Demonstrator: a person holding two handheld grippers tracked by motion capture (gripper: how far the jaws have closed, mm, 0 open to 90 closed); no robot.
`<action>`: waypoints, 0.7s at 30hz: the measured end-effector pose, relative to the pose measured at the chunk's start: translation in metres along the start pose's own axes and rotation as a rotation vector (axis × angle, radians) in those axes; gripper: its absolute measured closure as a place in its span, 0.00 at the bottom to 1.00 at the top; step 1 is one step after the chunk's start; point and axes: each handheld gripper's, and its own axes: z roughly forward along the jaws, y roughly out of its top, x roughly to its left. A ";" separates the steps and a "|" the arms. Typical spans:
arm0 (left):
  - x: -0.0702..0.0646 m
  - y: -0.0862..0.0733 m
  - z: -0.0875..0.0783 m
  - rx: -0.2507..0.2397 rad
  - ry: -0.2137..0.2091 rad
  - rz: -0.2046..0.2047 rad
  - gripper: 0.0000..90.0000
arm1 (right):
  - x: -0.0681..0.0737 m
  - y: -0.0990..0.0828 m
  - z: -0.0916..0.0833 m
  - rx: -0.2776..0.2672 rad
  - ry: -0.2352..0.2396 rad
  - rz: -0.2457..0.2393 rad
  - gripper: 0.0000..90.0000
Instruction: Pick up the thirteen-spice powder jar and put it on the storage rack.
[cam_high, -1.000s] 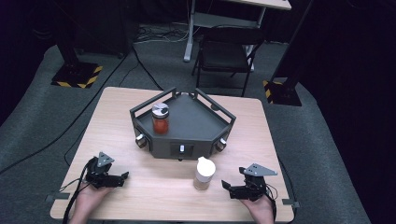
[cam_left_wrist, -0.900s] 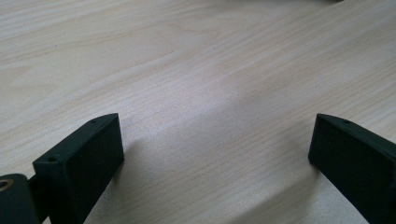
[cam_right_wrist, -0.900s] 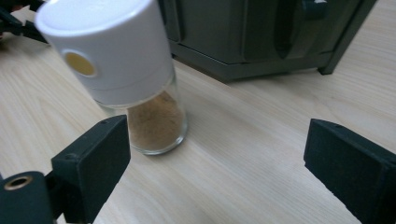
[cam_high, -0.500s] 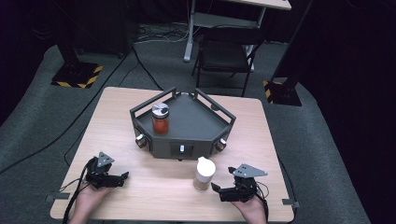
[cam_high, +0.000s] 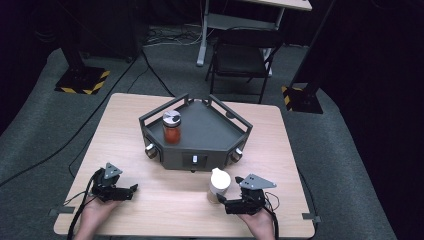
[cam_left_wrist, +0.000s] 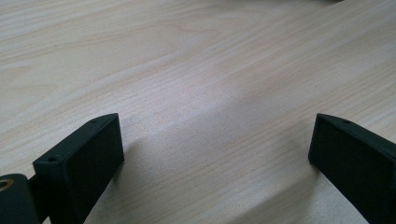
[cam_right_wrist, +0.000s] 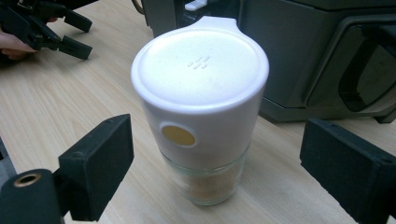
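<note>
**Two jars, two grippers, one tray**

I count two jars. The white-capped jar (cam_high: 219, 185) stands upright on the table (cam_high: 125, 130), just in front of the dark tray (cam_high: 210, 125) and near the table's near edge. The red-filled jar (cam_high: 171, 127) stands inside the tray, at its left.

My right gripper (cam_high: 221, 201) sits just right of the white-capped jar; its jaws have just been closing, yet they stand wide either side of the jar without touching it. My left gripper (cam_high: 131, 191) lies well apart at the near left, jaws spread over bare wood, holding nothing.

The contents of the white-capped jar are hard to make out through the glass. Both forearms are cut off at the bottom edge.
</note>
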 end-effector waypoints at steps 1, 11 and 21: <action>0.000 0.000 0.000 0.000 0.000 0.000 0.03 | 0.000 0.000 0.001 -0.001 0.000 0.001 0.10; 0.000 0.000 0.000 0.000 0.000 0.000 0.03 | 0.012 0.005 0.021 0.015 -0.011 0.009 0.12; 0.000 0.000 0.000 0.000 0.000 0.000 0.03 | 0.019 0.011 0.035 0.029 -0.030 0.019 0.21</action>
